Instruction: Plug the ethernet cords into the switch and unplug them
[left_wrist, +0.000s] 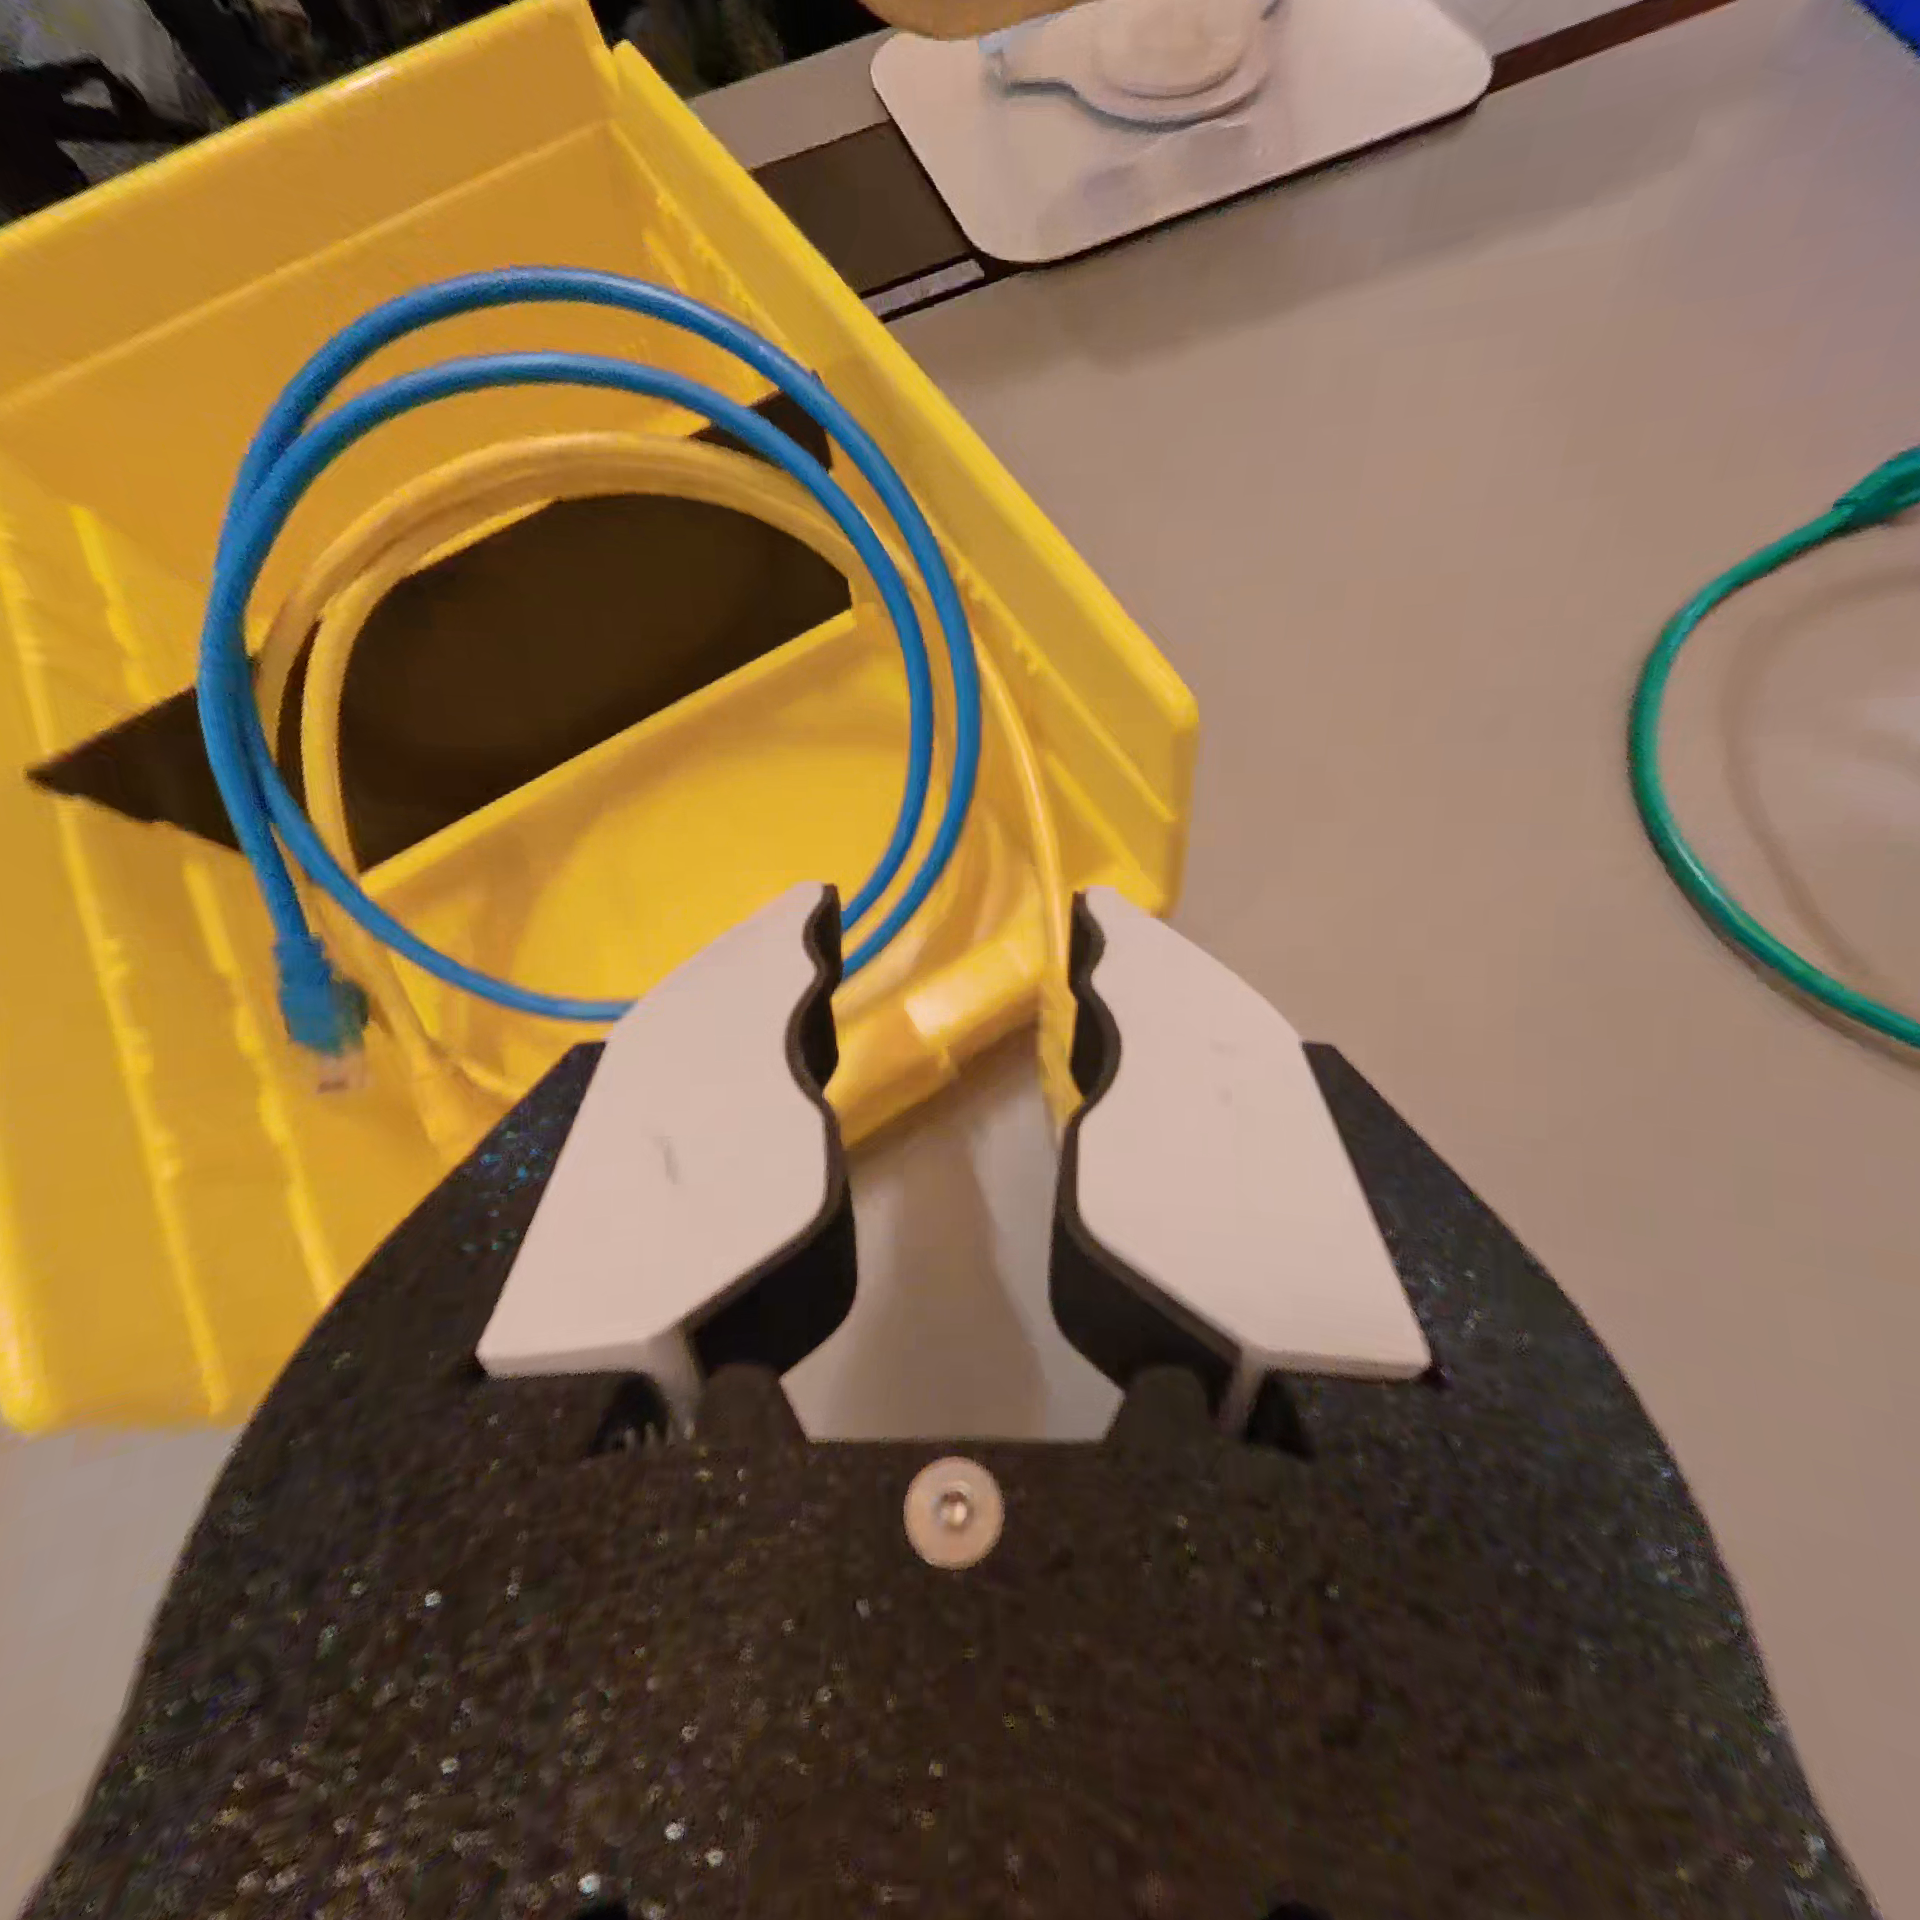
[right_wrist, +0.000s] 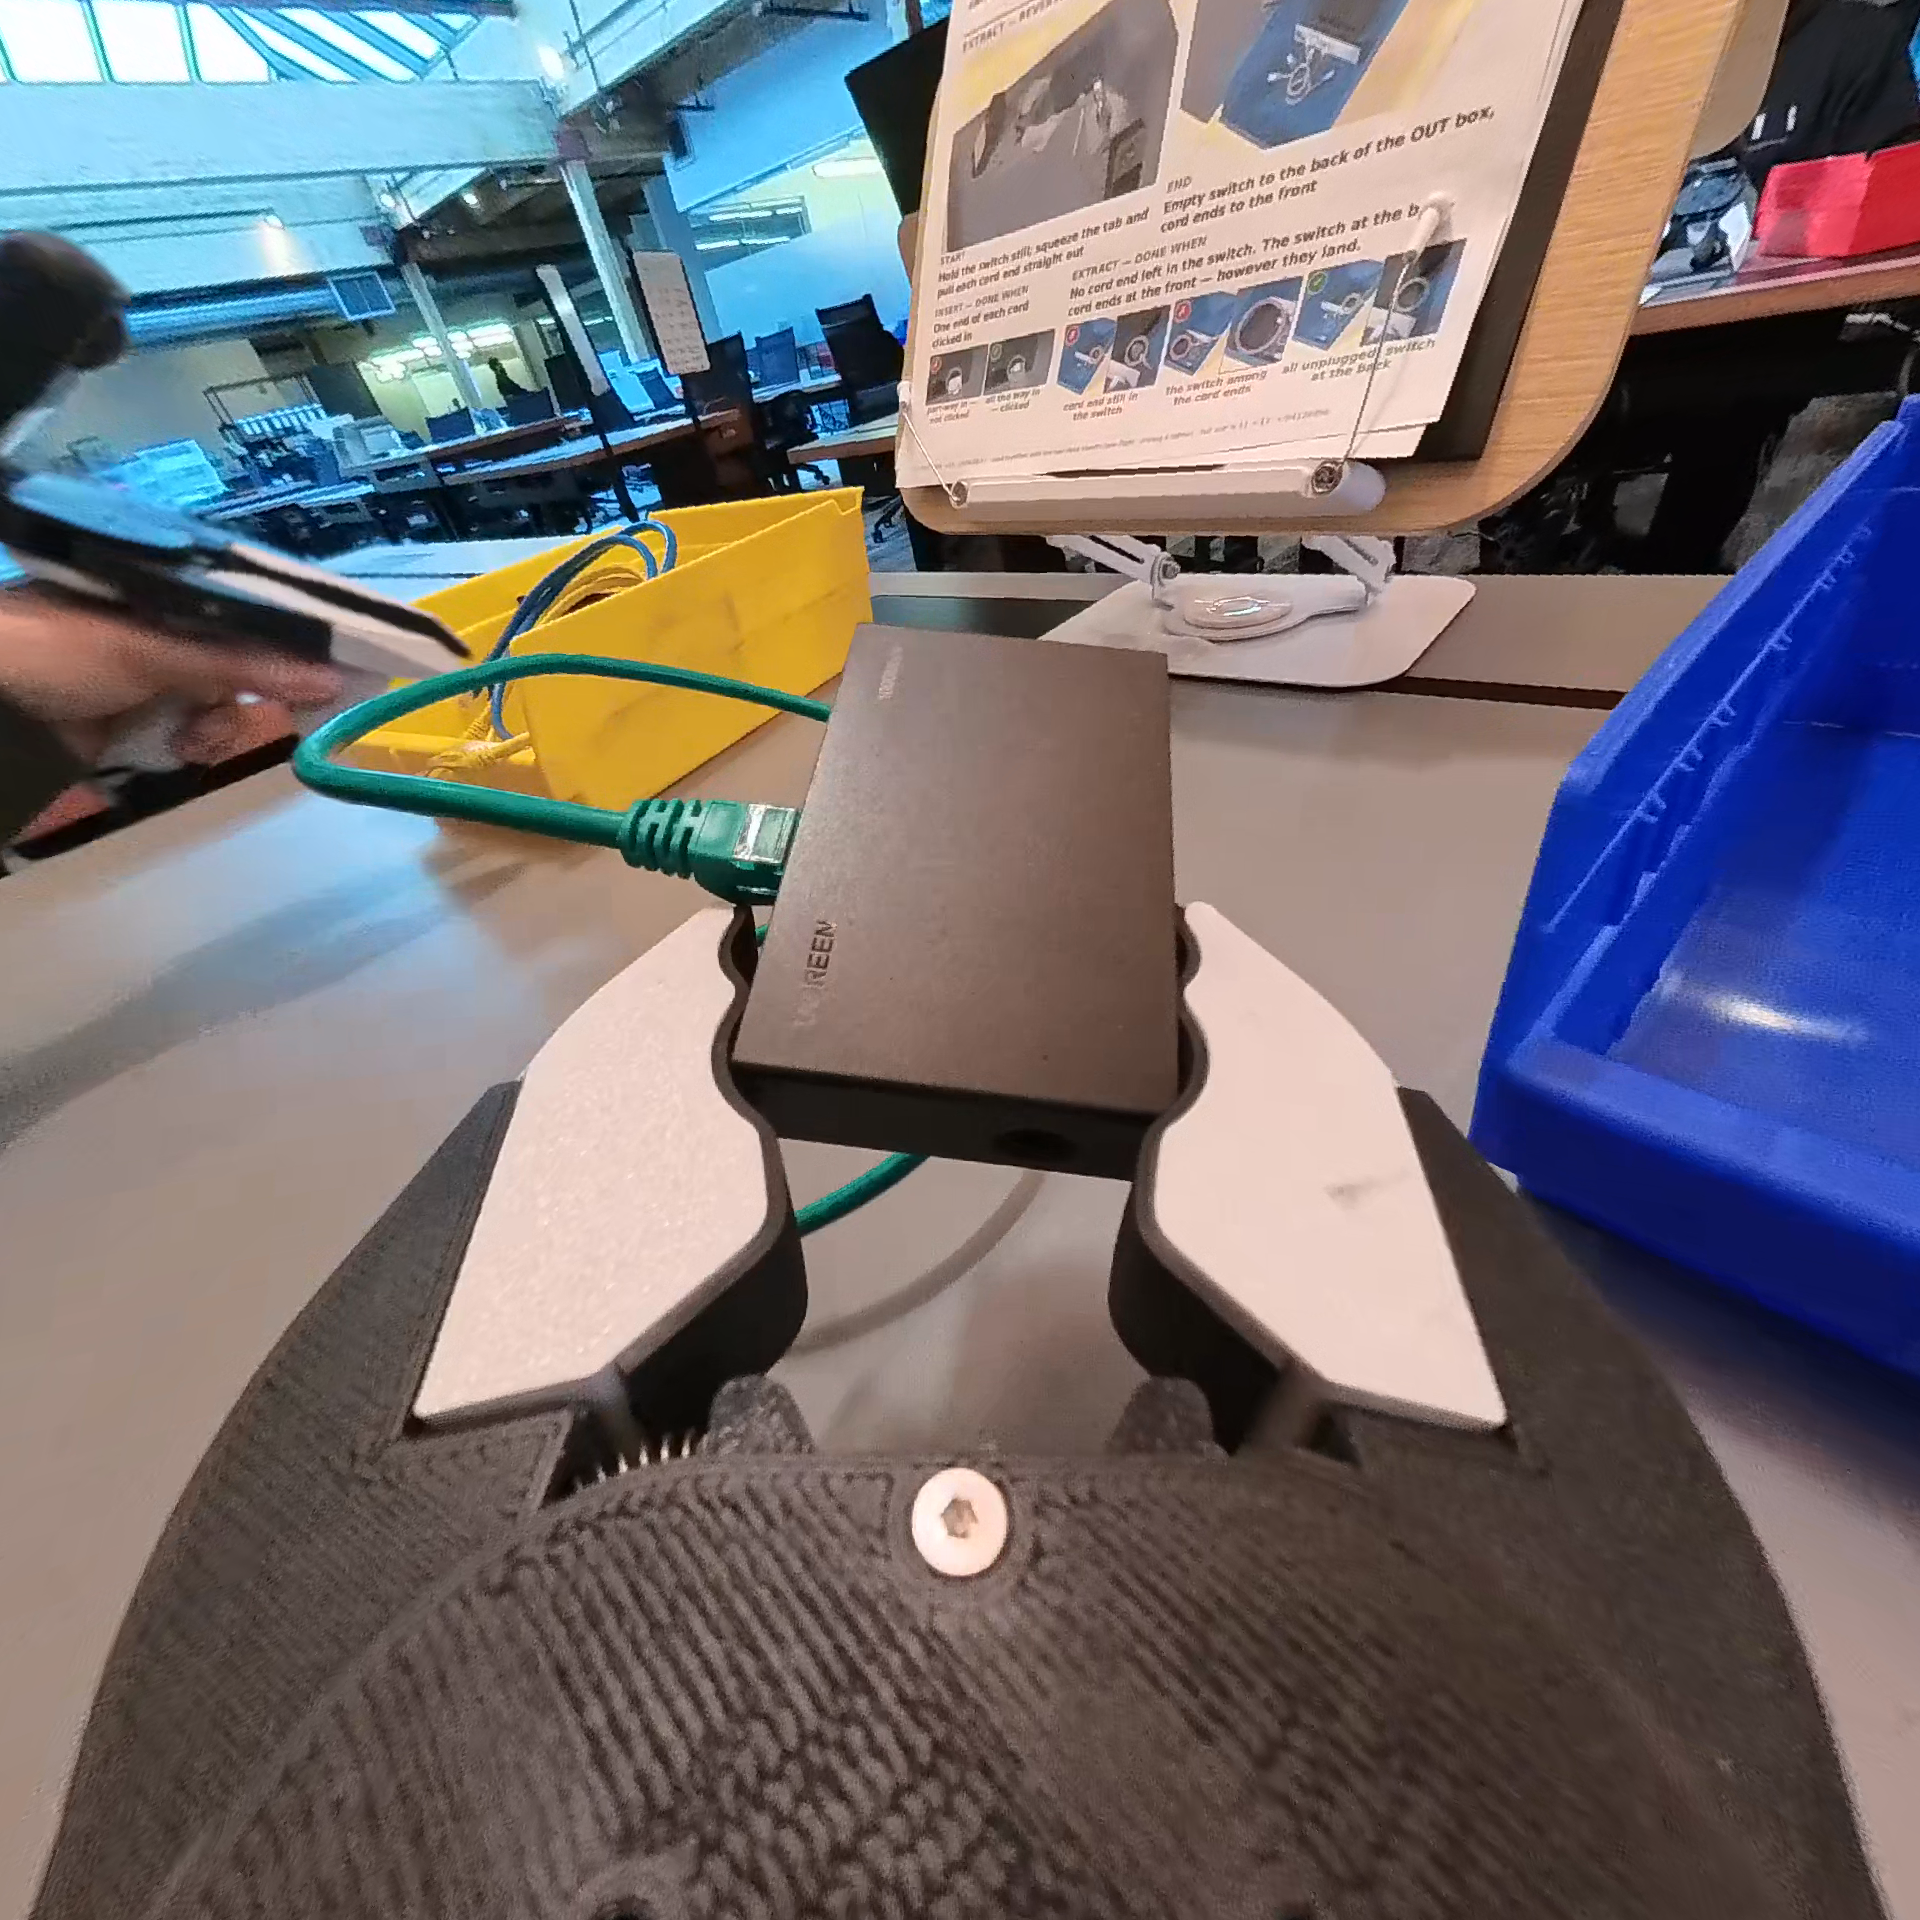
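Note:
My right gripper (right_wrist: 961, 940) is shut on the black switch (right_wrist: 977, 873) and holds it above the table. A green cord (right_wrist: 540, 805) is plugged into the switch's left side; part of it shows in the left wrist view (left_wrist: 1704, 790). My left gripper (left_wrist: 954, 914) is open and empty over the near corner of the yellow bin (left_wrist: 582, 312). In the bin lie a coiled blue cord (left_wrist: 935, 665) and a coiled yellow cord (left_wrist: 436, 488). The blue plug (left_wrist: 312, 997) lies at the bin's left. The left gripper also shows at the left of the right wrist view (right_wrist: 312, 623).
A blue bin (right_wrist: 1704, 935) stands at the right. A stand with an instruction sheet (right_wrist: 1226, 239) is at the table's back, on a white base (left_wrist: 1174, 135). The yellow bin also shows in the right wrist view (right_wrist: 727, 644). A hand (right_wrist: 156, 665) holds the left gripper.

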